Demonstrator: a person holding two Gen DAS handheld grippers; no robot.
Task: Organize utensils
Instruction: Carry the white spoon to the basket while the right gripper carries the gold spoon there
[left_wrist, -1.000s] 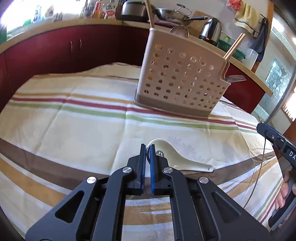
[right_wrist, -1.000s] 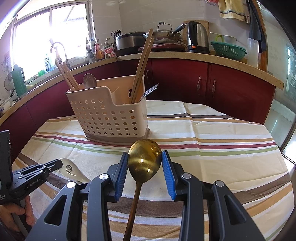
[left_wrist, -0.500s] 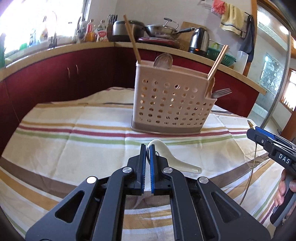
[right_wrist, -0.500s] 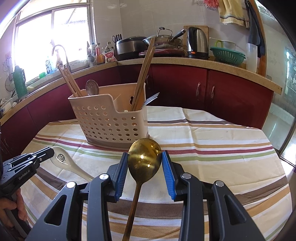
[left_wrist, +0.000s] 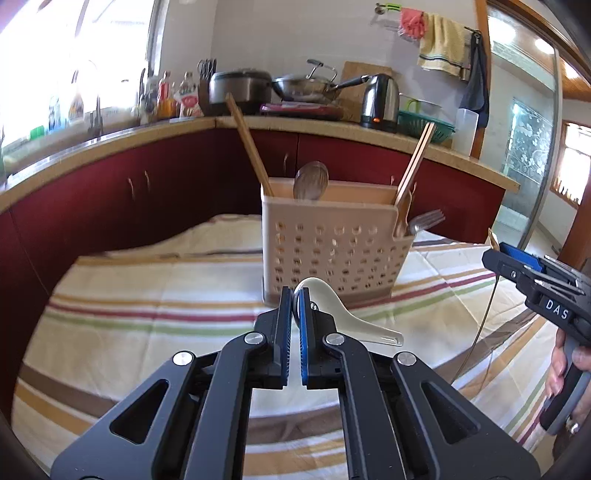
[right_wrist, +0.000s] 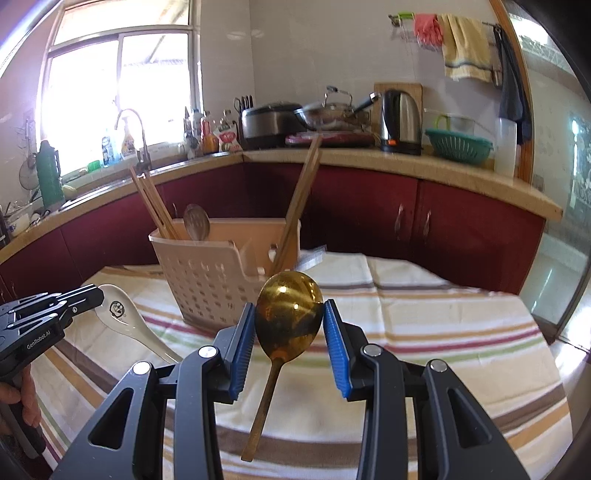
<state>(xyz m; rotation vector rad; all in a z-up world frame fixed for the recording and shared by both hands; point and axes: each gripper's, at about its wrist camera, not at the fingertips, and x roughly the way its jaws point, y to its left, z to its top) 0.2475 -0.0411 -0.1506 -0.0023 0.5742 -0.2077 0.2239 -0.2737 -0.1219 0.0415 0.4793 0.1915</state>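
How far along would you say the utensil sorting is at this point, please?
Well along. Done: chopsticks, a spoon and a fork already stand in the caddy. In hand: the left gripper is shut on the white soup spoon, and the right gripper on the gold spoon, both above the tablecloth. Left: dropping both into the caddy.

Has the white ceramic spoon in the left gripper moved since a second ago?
Yes. The white ceramic spoon, clamped in the left gripper, has come up off the striped tablecloth and now hangs level with the lower wall of the utensil basket.
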